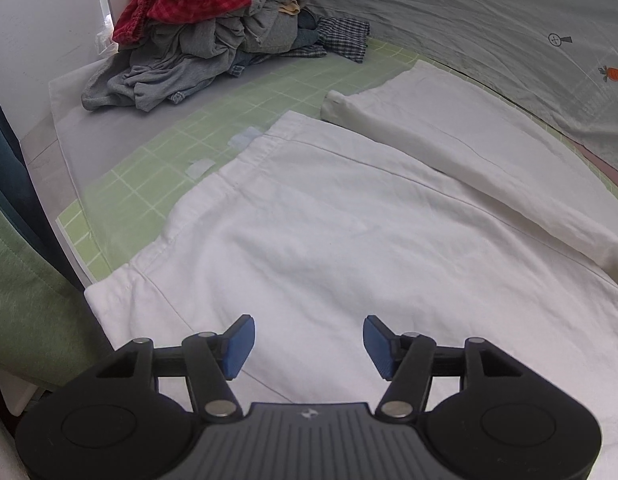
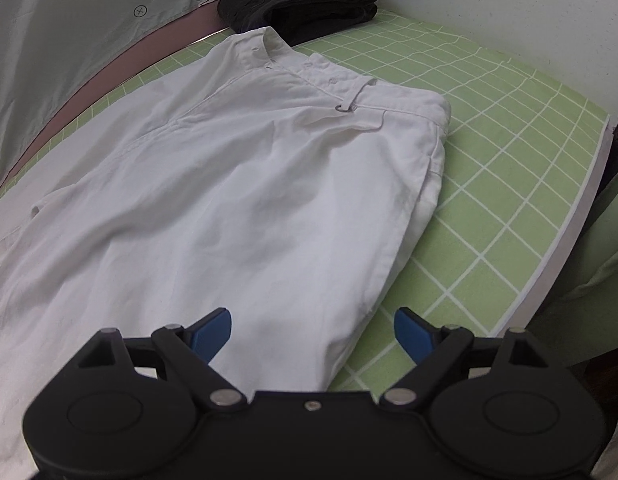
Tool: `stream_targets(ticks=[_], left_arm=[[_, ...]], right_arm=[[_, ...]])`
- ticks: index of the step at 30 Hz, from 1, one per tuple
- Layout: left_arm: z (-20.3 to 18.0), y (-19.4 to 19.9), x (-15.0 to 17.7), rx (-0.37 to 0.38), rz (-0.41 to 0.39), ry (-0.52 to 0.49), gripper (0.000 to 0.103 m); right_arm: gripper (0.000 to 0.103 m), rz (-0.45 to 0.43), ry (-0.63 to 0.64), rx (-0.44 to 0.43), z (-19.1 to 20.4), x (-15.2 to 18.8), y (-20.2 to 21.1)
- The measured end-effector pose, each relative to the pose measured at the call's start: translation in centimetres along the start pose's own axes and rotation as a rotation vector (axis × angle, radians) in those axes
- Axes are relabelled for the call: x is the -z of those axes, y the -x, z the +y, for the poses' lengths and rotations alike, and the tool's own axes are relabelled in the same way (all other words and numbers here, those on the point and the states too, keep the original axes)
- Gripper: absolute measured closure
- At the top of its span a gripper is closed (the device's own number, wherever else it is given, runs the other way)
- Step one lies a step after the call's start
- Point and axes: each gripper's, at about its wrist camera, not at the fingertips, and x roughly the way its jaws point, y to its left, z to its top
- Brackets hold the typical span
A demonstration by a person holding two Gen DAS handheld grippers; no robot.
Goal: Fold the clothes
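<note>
Gaping empty: both hand-held grippers [image 1: 309, 344] [image 2: 313, 334] | left: clothes pile [image 1: 213, 28] | right: trouser waistband [image 2: 349, 92]

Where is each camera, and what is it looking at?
Left wrist: sits on the left gripper, looking along its open blue fingers at the trouser legs and a pile of clothes.
Right wrist: sits on the right gripper, fingers open, looking at the waistband and a folded black garment.
Both show the white trousers on the green grid mat.
</note>
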Motion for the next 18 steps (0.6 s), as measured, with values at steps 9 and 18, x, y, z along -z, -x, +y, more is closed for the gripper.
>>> stream_targets(ticks=[9, 18], left_arm=[[-2.1, 0.9, 2.9, 0.041, 0.036, 0.009, 0.041], [-3.2, 2.0, 5.4, 0.061, 0.058, 0.049, 0.041]], right_arm=[[0.028, 0.045, -0.09, -0.167, -2.0, 0.2, 0.1], [0.035, 0.203, -0.284, -0.416, -4.6, 0.3, -0.8]])
